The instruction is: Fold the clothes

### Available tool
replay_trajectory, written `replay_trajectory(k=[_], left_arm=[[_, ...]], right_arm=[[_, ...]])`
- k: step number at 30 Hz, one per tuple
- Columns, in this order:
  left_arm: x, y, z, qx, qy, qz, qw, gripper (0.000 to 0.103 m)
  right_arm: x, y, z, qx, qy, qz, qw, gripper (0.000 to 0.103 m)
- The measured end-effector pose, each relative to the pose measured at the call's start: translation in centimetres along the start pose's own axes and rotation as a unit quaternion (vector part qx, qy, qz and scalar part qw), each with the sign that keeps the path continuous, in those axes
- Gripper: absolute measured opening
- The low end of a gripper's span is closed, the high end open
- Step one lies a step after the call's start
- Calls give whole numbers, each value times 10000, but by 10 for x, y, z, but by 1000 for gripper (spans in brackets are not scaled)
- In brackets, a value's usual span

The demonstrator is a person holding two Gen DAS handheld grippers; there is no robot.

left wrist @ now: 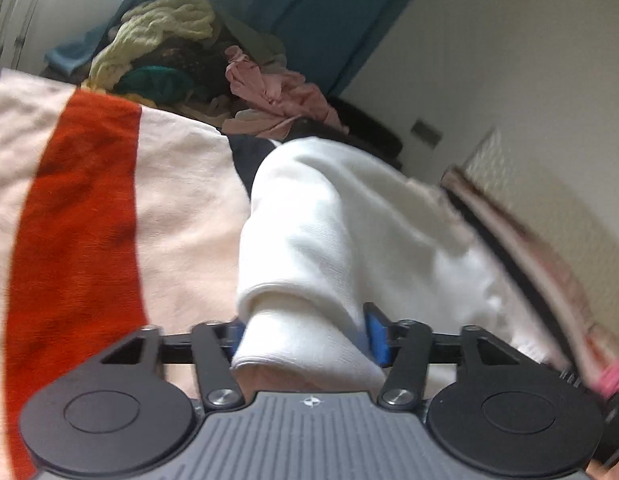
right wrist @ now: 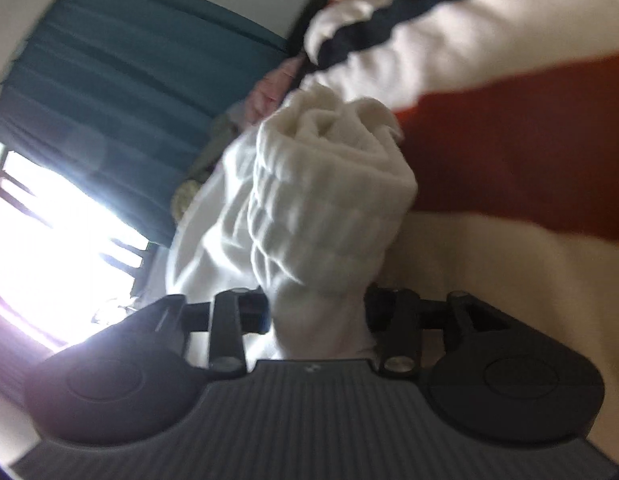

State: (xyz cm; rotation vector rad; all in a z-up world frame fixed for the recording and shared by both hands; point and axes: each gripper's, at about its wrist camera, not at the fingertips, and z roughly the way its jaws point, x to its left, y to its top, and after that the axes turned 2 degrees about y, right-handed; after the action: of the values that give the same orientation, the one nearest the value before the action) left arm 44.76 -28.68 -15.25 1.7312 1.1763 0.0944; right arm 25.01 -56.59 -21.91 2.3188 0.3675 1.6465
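A cream blanket (left wrist: 181, 208) with a broad orange-red stripe (left wrist: 77, 216) covers the bed and carries everything in the left wrist view. At its far edge sits a heap of unfolded clothes (left wrist: 177, 56): a pale yellow knit on top, something green under it, and a pink garment (left wrist: 277, 92) spilling toward the right. Behind the heap hangs a teal curtain (left wrist: 309, 4).

Right of the stripe, a white garment (left wrist: 333, 220) lies bunched on the blanket and runs down toward the camera. Its folded end sits between the blue pads of the left gripper (left wrist: 305, 340). The cloth fills the gap between them, but the blur hides whether the pads press on it, so I cannot tell if that gripper grips or has let go.

In the right wrist view the scene is tilted. A bright window (right wrist: 53, 224) and the same curtain (right wrist: 121, 72) fill the left side. The white garment (right wrist: 325, 200) shows here as a ribbed, rolled bundle resting on the blanket, against the orange-red stripe (right wrist: 521, 160). Its lower end passes between the fingers of the right gripper (right wrist: 317, 312). The cloth spans the space between the fingers, yet contact is not clear here either, so whether it clamps the cloth I cannot tell. Navy stripes (right wrist: 389, 24) cross the blanket at its upper edge.
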Motion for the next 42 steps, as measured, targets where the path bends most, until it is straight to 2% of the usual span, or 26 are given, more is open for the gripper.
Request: replay_trajectory(k=[2,4,7,8,10,17,21,26,28,30,31,32,35,40,42], left_arm=[[-10,0,-10,132,173,438,9988,69],[-21,7,-24,290,340,636,9970,70],[-37,22,-60,333,483,592,9965,70],[-45,28,-75,271,539,578,9965,70],[-61,42,-106,130,604,614,9962,70],[-137,68,-226,-307,438,1203,9913,72],[-174,62,-295,-469,425,1408,9880,72],[-207,36,-378,-670,428,1586,9841,75],[-218,24,-409,-740,464,1699,9816,80],[-228,12,-435,-832,478,1826,9785,90],[-233,6,-448,-878,484,1890,9768,94],[-237,-1,-461,-952,519,1928,9752,102],[-247,-23,-493,-1193,672,2037,9694,103],[-251,-58,-523,-1322,728,2123,9655,103],[-248,-69,-531,-1391,714,2033,9665,103]], right_arm=[[12,2,-7,218,-346,23,9992,48],[30,4,-16,454,-760,-95,9960,48],[67,6,-32,695,-1344,-530,9871,49],[79,6,-41,734,-1355,-603,9862,49],[102,5,-62,781,-1191,-731,9871,49],[194,1,-144,563,-681,-1725,9810,49],[222,-4,-191,453,-404,-2079,9763,49],[250,-28,-266,300,-359,-2651,9631,49],[257,-38,-293,234,-335,-2828,9583,55],[262,-49,-316,75,-291,-2992,9537,84],[265,-55,-327,-3,-233,-3121,9498,89],[268,-61,-337,-52,-184,-3248,9456,92],[274,-77,-361,-102,-58,-3555,9346,93],[270,-103,-389,-355,35,-3861,9218,93],[265,-114,-396,-493,53,-3995,9154,93]])
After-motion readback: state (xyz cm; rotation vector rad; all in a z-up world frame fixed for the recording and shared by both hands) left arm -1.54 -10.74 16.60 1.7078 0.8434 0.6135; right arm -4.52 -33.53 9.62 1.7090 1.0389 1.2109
